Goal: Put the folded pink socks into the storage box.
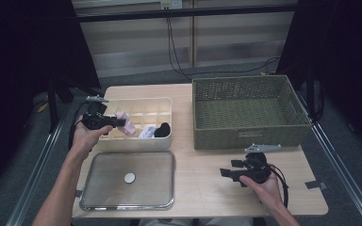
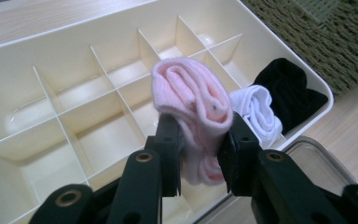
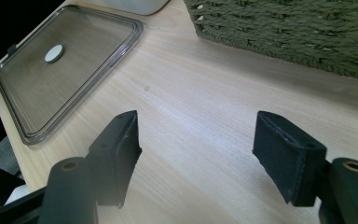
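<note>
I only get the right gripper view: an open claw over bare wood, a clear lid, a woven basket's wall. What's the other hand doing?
Observer: The left claw is clamped on a rolled pink sock, above a cream divided box.
Operator: Anything else in that box?
Observer: A white sock and a black sock, side by side at one end.
Operator: And inside the basket?
Observer: From the high view, the basket looks empty.

The pink sock's (image 2: pixel 193 112) lower end hangs behind the left gripper's (image 2: pixel 198 161) jaws. The wicker basket (image 3: pixel 307 32) is cut off by the right gripper view's top edge.
</note>
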`<state>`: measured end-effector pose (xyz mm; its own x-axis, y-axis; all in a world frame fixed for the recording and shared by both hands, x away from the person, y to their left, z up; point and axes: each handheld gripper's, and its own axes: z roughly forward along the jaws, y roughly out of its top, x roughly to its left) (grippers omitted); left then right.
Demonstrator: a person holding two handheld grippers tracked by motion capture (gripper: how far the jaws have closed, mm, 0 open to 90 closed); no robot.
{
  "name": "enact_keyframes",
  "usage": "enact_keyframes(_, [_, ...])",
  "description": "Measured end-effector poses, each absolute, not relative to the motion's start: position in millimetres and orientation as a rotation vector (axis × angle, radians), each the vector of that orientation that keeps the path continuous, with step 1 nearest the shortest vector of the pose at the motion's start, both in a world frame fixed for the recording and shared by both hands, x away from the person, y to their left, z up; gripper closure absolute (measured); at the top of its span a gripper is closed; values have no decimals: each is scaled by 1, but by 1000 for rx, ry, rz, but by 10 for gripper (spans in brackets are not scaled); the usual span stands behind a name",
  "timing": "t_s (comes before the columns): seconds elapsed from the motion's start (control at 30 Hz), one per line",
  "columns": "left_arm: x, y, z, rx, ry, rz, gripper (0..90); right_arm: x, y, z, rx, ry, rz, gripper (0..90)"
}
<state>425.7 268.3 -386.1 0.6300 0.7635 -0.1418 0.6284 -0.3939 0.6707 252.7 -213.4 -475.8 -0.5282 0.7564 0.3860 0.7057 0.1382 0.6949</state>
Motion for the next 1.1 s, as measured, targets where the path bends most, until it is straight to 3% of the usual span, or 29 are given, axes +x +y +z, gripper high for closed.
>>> enact_keyframes(1.1, [444,246,-423,2382,1114,128,710,253,-213,-476,1496,2332,1365,308])
